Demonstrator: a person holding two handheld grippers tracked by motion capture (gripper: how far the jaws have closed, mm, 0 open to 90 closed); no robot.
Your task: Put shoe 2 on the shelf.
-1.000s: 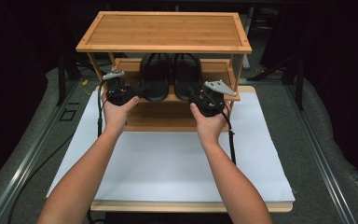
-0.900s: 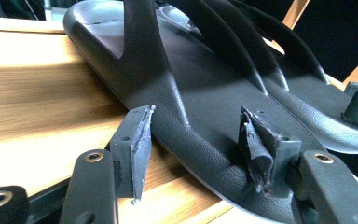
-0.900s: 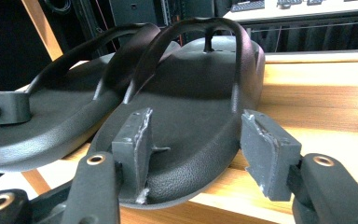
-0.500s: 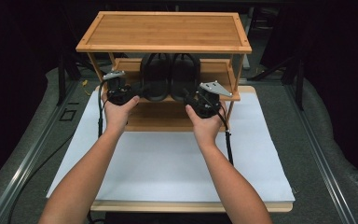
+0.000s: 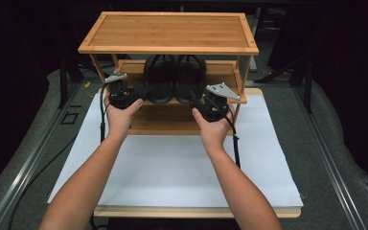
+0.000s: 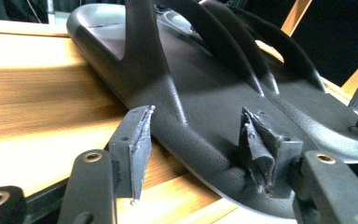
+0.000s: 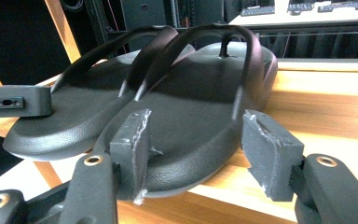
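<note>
Two black flip-flops lie side by side, heels toward me, on the middle shelf (image 5: 225, 72) of a bamboo rack (image 5: 167, 31). My left gripper (image 5: 141, 93) is at the heel of the left sandal (image 5: 159, 79). Its jaws have just been opening, and its pads (image 6: 135, 149) stand apart at the heel edge of that sandal (image 6: 200, 98) without clamping it. My right gripper (image 5: 199, 103) is at the heel of the right sandal (image 5: 190, 79). That gripper (image 7: 200, 144) is open, with one pad before the heel (image 7: 191, 107) and the other over bare shelf.
The rack stands at the far end of a white sheet (image 5: 172, 167) on a wooden board. Its top shelf and bottom shelf (image 5: 167, 120) carry nothing. Slanted side posts (image 7: 60, 28) flank the middle shelf. The left gripper's jaw (image 7: 16, 100) reaches in beside the left sandal (image 7: 74, 121).
</note>
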